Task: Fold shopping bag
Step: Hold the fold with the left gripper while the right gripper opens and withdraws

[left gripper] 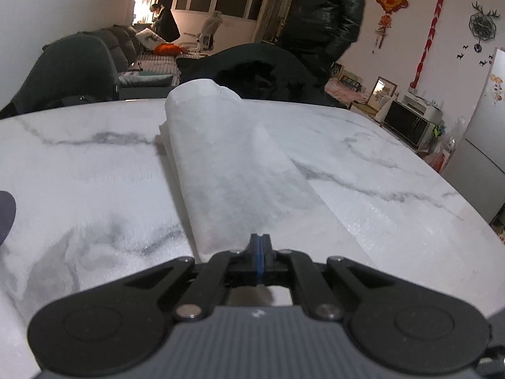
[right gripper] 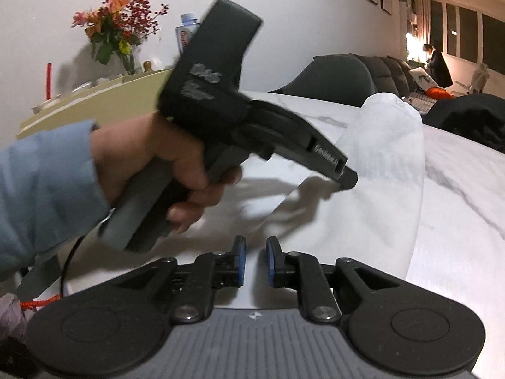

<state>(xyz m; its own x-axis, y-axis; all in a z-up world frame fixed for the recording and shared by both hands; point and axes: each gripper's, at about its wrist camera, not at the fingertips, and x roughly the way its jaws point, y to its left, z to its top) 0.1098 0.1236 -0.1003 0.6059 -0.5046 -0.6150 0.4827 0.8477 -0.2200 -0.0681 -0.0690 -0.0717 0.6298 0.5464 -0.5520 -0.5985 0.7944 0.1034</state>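
Your left gripper [left gripper: 260,252] has its jaws pressed together, the blue pads meeting in a single line, and the near edge of the white shopping bag [left gripper: 227,170] appears pinched between them; the exact bite is hidden by the fingers. Your right gripper [right gripper: 255,260] stands at a narrow gap, its blue pads [right gripper: 241,260] parted and nothing between them, above the near hem of the bag.

Writing: the right wrist view shows pale lettering on the side of the left gripper's body and a smaller word along its finger arm, both too blurred to read. A bottle [right gripper: 186,33] behind it carries a red and white label, also unreadable.

Only the right wrist view shows your left hand [right gripper: 164,164] wrapped round the grip, a light blue sleeve [right gripper: 47,195], a cable hanging below, and flowers [right gripper: 116,31] in a vase on a pale sideboard [right gripper: 104,101]. Only the left wrist view shows a person in a dark jacket [left gripper: 325,15] standing beyond the table, red hangings on the wall, and a wall clock [left gripper: 481,25].

The bag lies as a long strip down the marble table [left gripper: 79,170], its far end rolled up into a raised fold near the far edge. Bare tabletop lies open on both sides of the strip. A dark garment [left gripper: 252,72] sits just past the far edge, and a grey chair [left gripper: 66,69] stands at the far left.
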